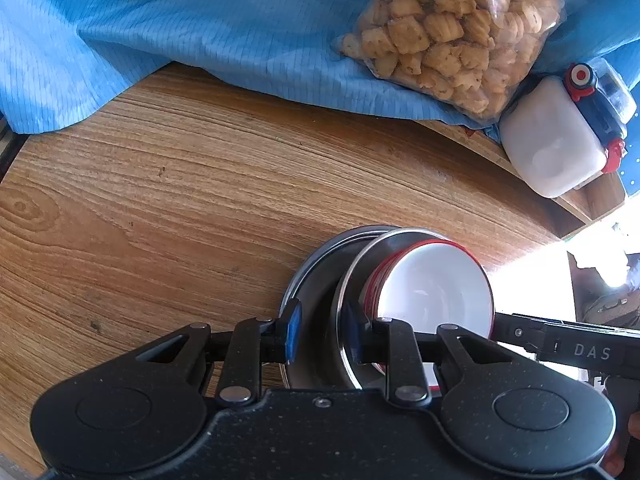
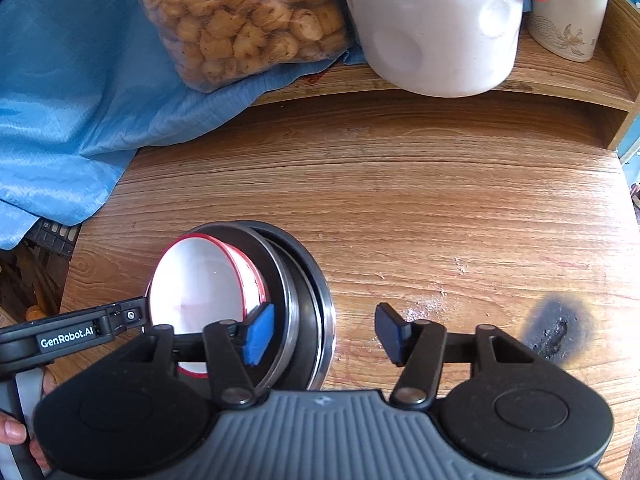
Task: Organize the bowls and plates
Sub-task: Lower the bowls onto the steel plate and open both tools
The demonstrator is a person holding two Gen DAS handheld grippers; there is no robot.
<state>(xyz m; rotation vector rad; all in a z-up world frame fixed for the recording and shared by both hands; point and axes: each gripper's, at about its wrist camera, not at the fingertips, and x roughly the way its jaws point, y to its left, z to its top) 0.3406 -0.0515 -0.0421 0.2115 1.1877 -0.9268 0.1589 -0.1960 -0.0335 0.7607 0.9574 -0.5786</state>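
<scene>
Bowls [image 2: 200,284] nested, gripper [image 2: 68,336] marked "GenRobot.AI"

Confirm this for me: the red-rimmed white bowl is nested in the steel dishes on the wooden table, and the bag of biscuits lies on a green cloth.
Wrong on one point: the cloth is blue, not green, as the left wrist view shows. The red-rimmed white bowl does sit nested in the steel dishes on the wooden table, and the bag of biscuits lies on that cloth.

- Left gripper [image 1: 320,330]: jaws slightly parted over the steel plates [image 1: 316,280], on the wooden table [image 1: 160,200].
- White bowl [image 1: 436,284]: nested in the plates.
- Snack bag [image 1: 452,28]: beyond the plates, on blue cloth [image 1: 180,20].
</scene>
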